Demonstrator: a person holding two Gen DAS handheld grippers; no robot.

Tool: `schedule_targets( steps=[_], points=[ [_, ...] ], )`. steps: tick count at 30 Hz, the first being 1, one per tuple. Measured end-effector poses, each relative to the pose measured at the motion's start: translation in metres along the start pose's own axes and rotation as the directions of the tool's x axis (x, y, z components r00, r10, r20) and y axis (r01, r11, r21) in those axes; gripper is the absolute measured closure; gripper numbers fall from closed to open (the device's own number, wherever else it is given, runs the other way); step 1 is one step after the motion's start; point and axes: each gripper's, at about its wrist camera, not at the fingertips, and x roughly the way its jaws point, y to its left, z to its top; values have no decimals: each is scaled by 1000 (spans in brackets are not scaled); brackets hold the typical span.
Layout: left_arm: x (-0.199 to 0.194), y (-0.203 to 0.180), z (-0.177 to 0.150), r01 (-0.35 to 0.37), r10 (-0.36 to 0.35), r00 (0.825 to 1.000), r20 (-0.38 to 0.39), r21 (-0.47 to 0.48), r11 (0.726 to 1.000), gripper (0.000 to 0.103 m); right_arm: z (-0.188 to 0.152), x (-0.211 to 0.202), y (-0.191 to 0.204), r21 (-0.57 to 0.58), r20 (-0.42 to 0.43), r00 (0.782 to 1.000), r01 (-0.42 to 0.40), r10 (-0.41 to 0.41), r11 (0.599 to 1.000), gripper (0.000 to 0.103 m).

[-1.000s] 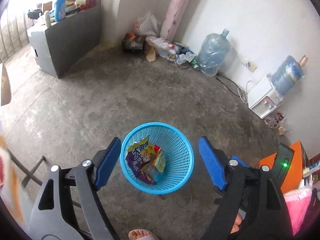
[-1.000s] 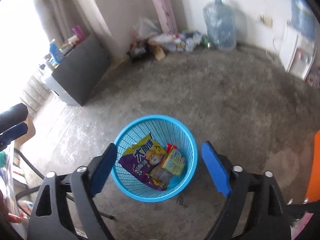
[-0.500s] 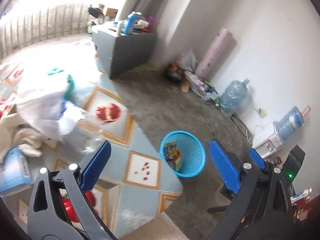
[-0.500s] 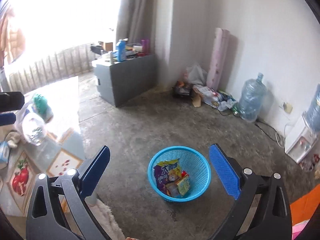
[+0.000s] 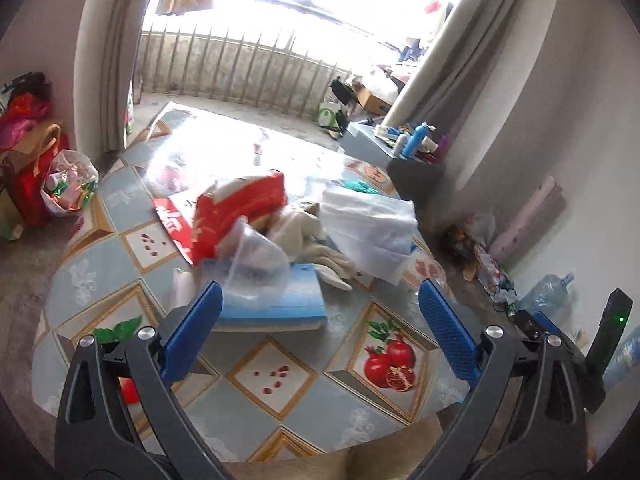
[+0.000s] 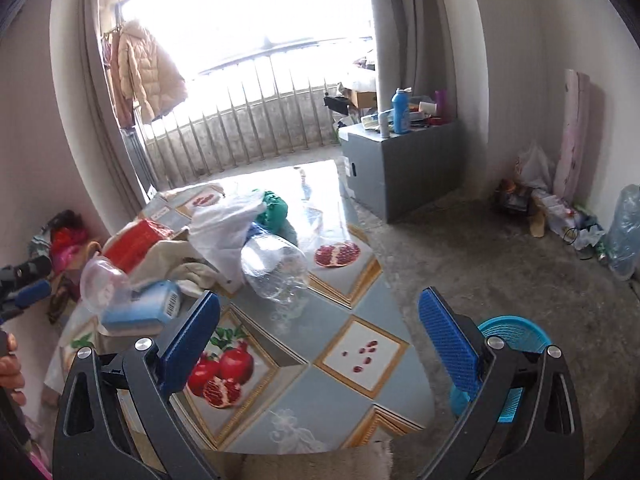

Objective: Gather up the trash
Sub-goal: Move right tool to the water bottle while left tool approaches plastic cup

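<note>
Both my claws, left [image 5: 318, 332] and right [image 6: 318, 334], are wide open over the table [image 6: 360, 352], and the clear bottle [image 6: 276, 270] lying near its edge could roll off if I bump it.

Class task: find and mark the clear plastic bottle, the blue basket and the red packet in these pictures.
Bottle [image 6: 276, 268], right wrist view, on its clear body.
Basket [image 6: 516, 325], right wrist view, on its rim.
Red packet [image 5: 244, 206], left wrist view, on its red face.

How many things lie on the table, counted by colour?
Red: 1, the red pack
Blue: 1, the blue pack
Clear: 2, the plastic bottle and plastic cup
White or cream: 2, the white bag and cream cloth
Green: 1, the green bundle
Total: 7
</note>
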Motion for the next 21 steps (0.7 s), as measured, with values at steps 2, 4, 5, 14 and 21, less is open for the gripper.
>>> schedule_targets(
  steps=[2, 4, 5, 14, 21],
  points=[
    [0, 7, 4, -27, 26, 999, 40, 41, 999, 9, 3, 5, 5, 23, -7, 999, -37, 37, 999, 6],
    [-2, 12, 4, -51, 44, 996, 84, 91, 995, 9, 8, 11, 7, 43, -12, 998, -63, 64, 997, 6],
    [-2, 14, 3, -55, 44, 994, 100, 111, 992, 9, 7, 15, 2, 52, -14, 997, -76, 77, 996, 6],
    [24, 26, 4, -28, 15, 995, 101, 130, 991, 9, 24, 54, 3, 145, -66, 959, -263, 274, 954, 10],
    [47, 35, -2, -3, -5, 998, 56, 139, 990, 22, 42, 103, 12, 211, -125, 914, -355, 385, 911, 18]
  ],
)
